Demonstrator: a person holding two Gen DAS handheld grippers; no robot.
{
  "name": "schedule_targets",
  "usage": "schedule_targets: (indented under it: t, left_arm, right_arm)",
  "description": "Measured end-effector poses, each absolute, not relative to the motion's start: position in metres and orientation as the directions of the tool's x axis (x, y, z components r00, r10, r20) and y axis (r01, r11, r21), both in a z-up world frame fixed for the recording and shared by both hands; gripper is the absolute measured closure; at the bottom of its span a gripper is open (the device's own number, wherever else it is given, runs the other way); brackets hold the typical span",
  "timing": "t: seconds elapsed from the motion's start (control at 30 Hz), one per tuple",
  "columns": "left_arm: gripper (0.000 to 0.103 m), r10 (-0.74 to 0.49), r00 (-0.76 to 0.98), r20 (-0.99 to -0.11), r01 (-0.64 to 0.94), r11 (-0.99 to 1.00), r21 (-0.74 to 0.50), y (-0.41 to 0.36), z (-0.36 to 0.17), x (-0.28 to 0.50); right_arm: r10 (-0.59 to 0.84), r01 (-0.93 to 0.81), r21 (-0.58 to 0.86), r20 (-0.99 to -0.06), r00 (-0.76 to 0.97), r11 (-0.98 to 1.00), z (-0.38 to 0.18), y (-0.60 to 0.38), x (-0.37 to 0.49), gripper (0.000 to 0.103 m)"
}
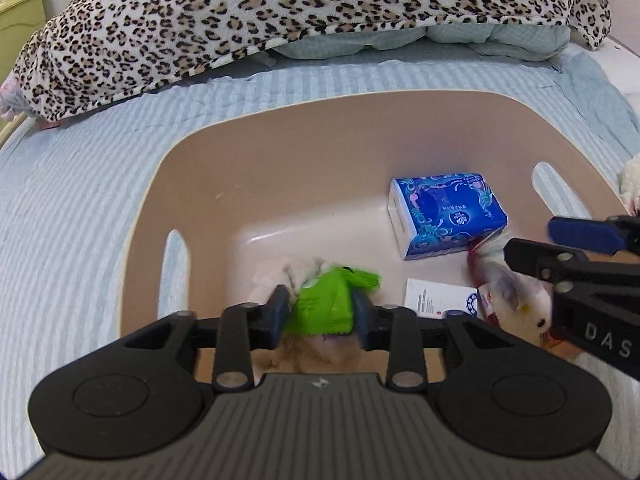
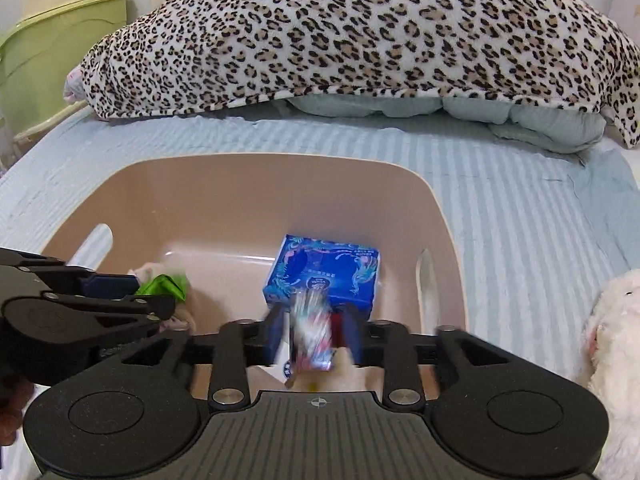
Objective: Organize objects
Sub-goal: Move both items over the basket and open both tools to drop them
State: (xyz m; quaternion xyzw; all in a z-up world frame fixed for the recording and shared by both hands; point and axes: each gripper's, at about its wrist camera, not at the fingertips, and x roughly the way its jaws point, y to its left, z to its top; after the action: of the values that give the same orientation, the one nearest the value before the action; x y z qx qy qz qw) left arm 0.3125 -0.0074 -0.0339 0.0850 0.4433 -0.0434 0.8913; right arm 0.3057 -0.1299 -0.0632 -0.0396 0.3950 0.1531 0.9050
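Note:
A beige plastic basket [image 1: 280, 128] [image 2: 440, 216] stands on the striped bed. A blue tissue pack [image 1: 444, 214] [image 2: 324, 276] lies inside it, with a white card [image 1: 440, 298] beside. My left gripper [image 1: 320, 310] is shut on a green packet [image 1: 330, 300] over the basket's near side; it also shows in the right wrist view [image 2: 164, 286]. My right gripper [image 2: 312, 334] holds a blurred red and white packet [image 2: 314, 336] between its fingers, above the basket's near right part. That packet also shows in the left wrist view [image 1: 504, 284].
A leopard-print blanket [image 1: 280, 12] [image 2: 360, 36] covers pale pillows at the far end of the bed. A white plush toy [image 2: 612, 344] lies on the bed right of the basket. A green bin [image 2: 52, 52] stands at the far left beside the bed.

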Motion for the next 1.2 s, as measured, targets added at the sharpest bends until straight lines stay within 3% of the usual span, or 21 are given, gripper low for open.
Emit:
schedule_targets:
  t: [0.03, 0.07, 0.33, 0.67, 1.2]
  left_arm:
    - [0.036, 0.007, 0.607, -0.795, 0.144, 0.983, 0.119, -0.008, -0.03, 0.311]
    - [0.03, 0.011, 0.62, -0.784, 0.136, 0.983, 0.122, -0.006, -0.025, 0.307]
    - [0.018, -0.006, 0.668, -0.745, 0.147, 0.981, 0.124, 0.01, 0.011, 0.267]
    - [0.017, -0.027, 0.651, -0.758, 0.177, 0.977, 0.117, 0.024, 0.02, 0.218]
    - [0.017, -0.017, 0.513, -0.858, 0.242, 0.962, 0.125, 0.024, -0.058, 0.207]
  right_arm:
    - [0.245, -0.306, 0.048, -0.719, 0.65, 0.951, -0.061, -0.131, 0.303, 0.043]
    - [0.253, -0.306, 0.054, -0.707, 0.66, 0.951, -0.059, -0.133, 0.299, 0.039]
    - [0.275, -0.324, 0.043, -0.639, 0.719, 0.945, -0.02, -0.141, 0.263, 0.0]
    - [0.281, -0.373, 0.02, -0.694, 0.663, 0.928, -0.024, -0.144, 0.211, 0.0]
    - [0.218, -0.428, -0.027, -0.831, 0.512, 0.903, -0.105, -0.135, 0.193, 0.0]
